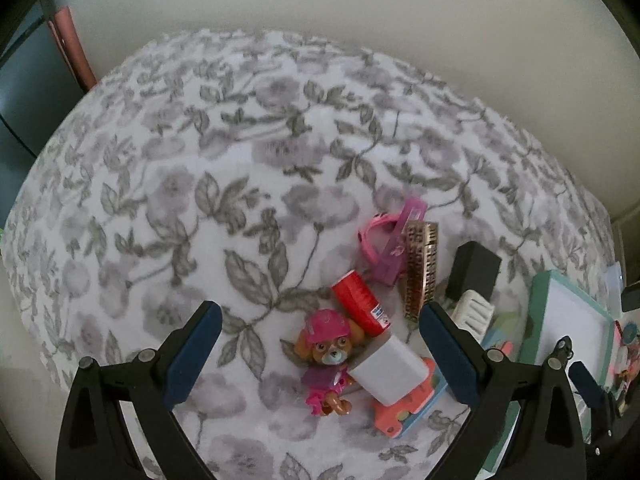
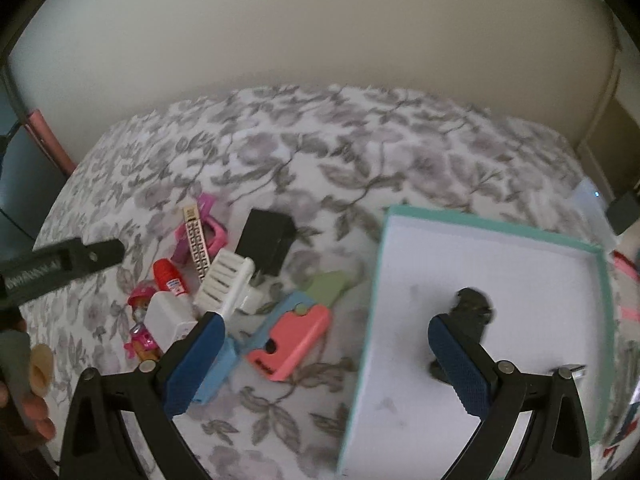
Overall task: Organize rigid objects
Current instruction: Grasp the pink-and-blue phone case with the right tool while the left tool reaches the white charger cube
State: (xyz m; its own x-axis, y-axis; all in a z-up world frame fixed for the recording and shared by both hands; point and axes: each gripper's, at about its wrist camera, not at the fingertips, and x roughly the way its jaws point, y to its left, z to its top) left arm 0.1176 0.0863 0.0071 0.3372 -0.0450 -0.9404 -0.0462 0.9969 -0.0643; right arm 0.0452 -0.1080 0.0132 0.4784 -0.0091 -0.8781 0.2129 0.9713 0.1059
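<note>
A pile of small objects lies on the floral bedspread (image 1: 200,184). My left gripper (image 1: 322,356) is open above a puppy figure in a pink helmet (image 1: 326,350) and a white charger block (image 1: 386,376), touching neither. Just beyond are a red cylinder (image 1: 360,304), a pink toy (image 1: 384,244), a gold clip (image 1: 420,268) and a black cube (image 1: 474,272). My right gripper (image 2: 326,364) is open and empty, straddling the left edge of the teal-rimmed box (image 2: 492,226). A small dark object (image 2: 474,304) lies inside the box.
A coral case (image 2: 292,340), a blue piece (image 2: 216,376), a green piece (image 2: 326,286) and a white brush (image 2: 224,280) lie left of the box. A cream wall (image 2: 320,40) backs the bed. A hand (image 2: 24,380) holds the left gripper's handle.
</note>
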